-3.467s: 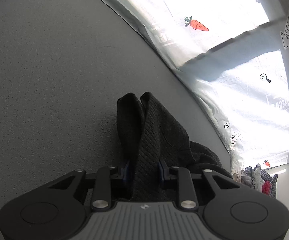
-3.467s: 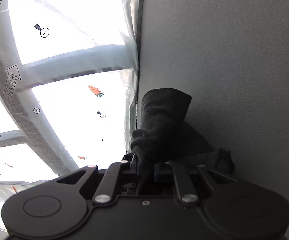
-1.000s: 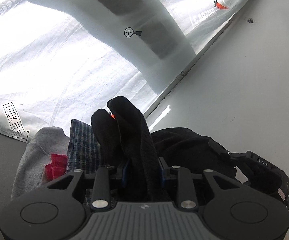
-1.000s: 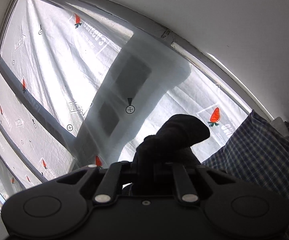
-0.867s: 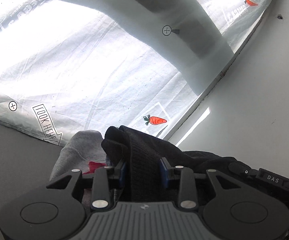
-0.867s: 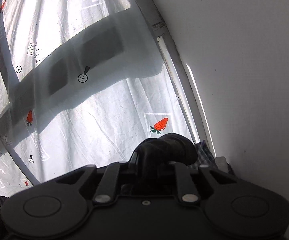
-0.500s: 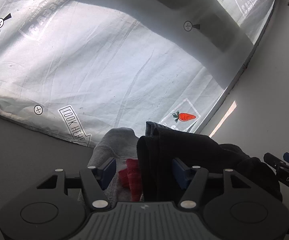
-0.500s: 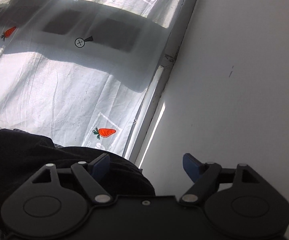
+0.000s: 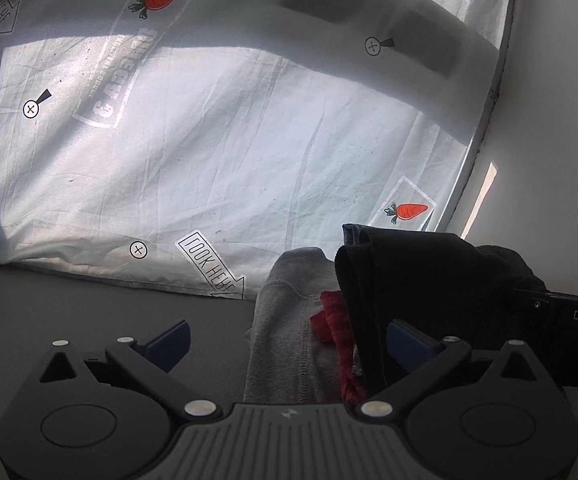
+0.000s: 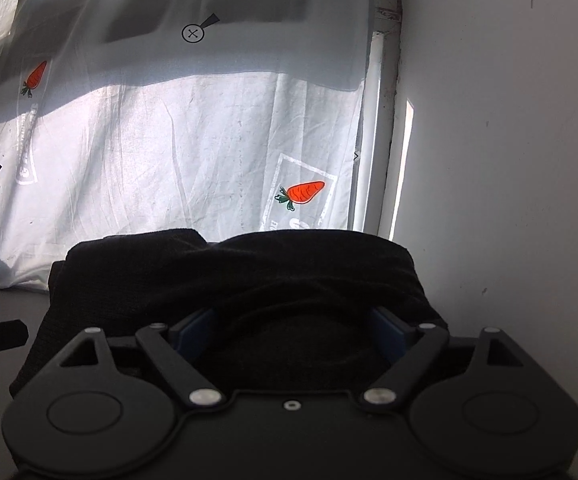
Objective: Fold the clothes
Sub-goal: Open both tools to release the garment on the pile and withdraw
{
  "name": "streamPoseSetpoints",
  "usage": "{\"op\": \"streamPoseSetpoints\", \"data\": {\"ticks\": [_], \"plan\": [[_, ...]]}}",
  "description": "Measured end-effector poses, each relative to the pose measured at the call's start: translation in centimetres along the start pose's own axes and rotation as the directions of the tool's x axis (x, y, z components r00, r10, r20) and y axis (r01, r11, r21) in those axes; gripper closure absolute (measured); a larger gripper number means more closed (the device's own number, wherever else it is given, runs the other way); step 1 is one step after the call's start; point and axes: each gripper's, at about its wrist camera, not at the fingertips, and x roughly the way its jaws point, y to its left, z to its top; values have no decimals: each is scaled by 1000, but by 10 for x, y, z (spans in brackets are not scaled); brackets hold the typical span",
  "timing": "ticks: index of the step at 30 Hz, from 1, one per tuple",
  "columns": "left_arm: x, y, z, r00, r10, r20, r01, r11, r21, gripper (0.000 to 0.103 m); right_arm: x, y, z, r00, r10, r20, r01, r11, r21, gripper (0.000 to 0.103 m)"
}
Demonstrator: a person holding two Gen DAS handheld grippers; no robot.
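Both hand-held grippers newly spread, black garment released

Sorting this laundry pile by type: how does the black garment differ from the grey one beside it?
The black garment is much darker than the grey garment. The black one sits on top of the pile, bunched in thick folds; the grey one lies lower, flatter, with a stitched seam showing. The black one reaches between the open right gripper's fingers; the grey one lies between the open left gripper's. Both rest in the same pile.
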Motion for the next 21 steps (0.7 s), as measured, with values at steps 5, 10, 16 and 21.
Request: {"op": "streamPoseSetpoints", "data": {"ticks": [5, 10, 16, 21], "plan": [[-45, 6, -5, 998, 9, 58, -7, 1000, -29, 0, -54, 26, -9, 993, 24, 117, -15, 997, -79, 4], [-115, 16, -6, 992, -14, 127, 23, 998, -64, 0, -121, 61, -22, 982, 25, 187, -35, 998, 51, 0], [-199, 34, -14, 987, 72, 145, -60, 995, -85, 0, -190, 129, -48, 969, 4, 247, -10, 1000, 21, 0], [-268, 61, -24, 959, 206, 195, -182, 974, -134, 0, -227, 182, -58, 960, 148, 238, -149, 989, -14, 0]]}}
